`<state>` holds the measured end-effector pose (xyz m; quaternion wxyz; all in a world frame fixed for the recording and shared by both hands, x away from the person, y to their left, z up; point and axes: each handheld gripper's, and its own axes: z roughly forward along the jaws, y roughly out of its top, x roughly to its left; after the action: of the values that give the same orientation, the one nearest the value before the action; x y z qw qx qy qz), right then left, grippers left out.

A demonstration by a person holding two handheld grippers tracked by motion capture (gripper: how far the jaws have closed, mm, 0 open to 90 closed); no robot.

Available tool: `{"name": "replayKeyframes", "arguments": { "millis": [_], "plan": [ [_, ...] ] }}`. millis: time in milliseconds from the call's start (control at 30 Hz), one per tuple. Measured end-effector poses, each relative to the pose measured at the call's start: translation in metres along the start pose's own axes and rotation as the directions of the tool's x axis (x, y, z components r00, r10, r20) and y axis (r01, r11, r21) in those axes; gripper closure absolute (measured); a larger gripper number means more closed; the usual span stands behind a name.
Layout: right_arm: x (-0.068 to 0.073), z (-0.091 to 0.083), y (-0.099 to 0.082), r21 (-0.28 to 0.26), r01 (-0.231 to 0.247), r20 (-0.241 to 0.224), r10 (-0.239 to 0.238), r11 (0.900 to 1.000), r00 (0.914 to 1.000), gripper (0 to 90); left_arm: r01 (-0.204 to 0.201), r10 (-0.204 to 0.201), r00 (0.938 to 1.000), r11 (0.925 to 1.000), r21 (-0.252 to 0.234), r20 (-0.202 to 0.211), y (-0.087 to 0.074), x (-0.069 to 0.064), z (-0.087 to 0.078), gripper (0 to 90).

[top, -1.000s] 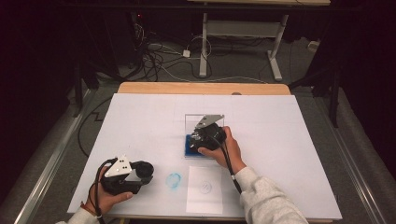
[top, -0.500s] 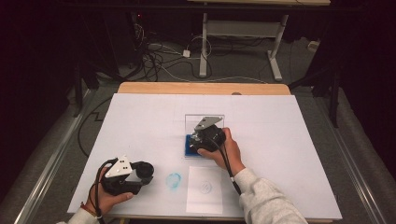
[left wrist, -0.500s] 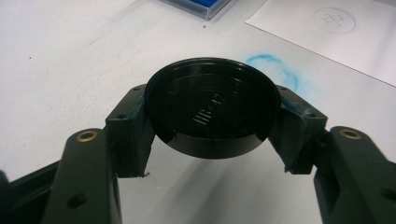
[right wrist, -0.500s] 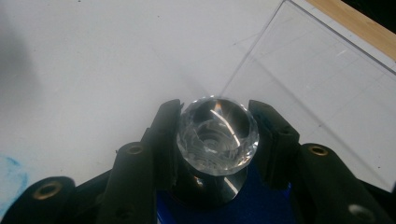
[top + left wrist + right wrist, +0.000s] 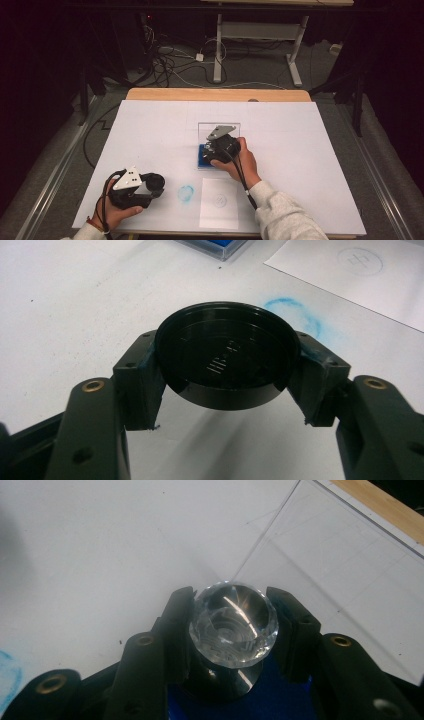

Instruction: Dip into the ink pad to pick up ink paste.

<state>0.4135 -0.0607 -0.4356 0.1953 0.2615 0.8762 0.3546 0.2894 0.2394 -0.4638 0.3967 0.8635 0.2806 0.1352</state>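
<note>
Left gripper (image 5: 225, 385): jaws closed on a flat black round disc (image 5: 226, 352), one jaw pressing each side of its rim. The disc is held level above the white sheet (image 5: 75, 300) covering the bench, face up, with faint markings on its glossy top that cannot be read. In the high view this gripper (image 5: 150, 186) sits at the near left of the bench in the person's left hand (image 5: 117, 210), its grey three-cornered plate on top.

Right gripper (image 5: 232, 630): jaws closed on a stamp (image 5: 234, 625) with a clear faceted knob and a dark stem below it, gripped from both sides. Directly beneath lies a blue ink pad (image 5: 280, 690); whether the stamp's base touches the pad cannot be told, as the jaws hide the joint. In the high view the right gripper (image 5: 215, 150) and right hand (image 5: 240, 162) are over the blue pad (image 5: 203, 157) at mid-bench, beside the clear plastic lid (image 5: 212, 129) lying open behind it.

Surroundings: a smudged blue ring mark (image 5: 186, 193) on the white sheet, just right of the left gripper. Next to it, a separate slip of white paper (image 5: 220, 202) bearing a faint round imprint (image 5: 219, 200). The wooden edge of the bench (image 5: 215, 94) shows at the far side, with cables on the floor (image 5: 175, 60) beyond.
</note>
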Motion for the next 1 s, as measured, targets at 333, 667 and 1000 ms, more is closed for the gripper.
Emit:
{"name": "replayKeyframes", "arguments": {
  "millis": [333,667,1000],
  "plan": [
    [0.005,-0.002,-0.002,0.003,0.020,0.024,-0.020,0.9998,0.9995,56.9,-0.012,0.012,0.9999,0.9999,0.009,-0.003,0.000,0.001,0.000,36.6],
    [0.002,-0.001,-0.001,0.007,0.003,0.011,-0.003,1.0000,0.9999,57.0,-0.011,0.011,0.9999,0.9999,0.005,-0.007,0.001,0.001,0.000,36.6],
    [-0.018,-0.034,0.006,-0.043,-0.019,0.043,0.021,0.9989,0.9989,57.1,-0.006,0.006,0.9999,1.0000,0.003,-0.011,-0.001,0.003,-0.001,36.6]
  ]
}}
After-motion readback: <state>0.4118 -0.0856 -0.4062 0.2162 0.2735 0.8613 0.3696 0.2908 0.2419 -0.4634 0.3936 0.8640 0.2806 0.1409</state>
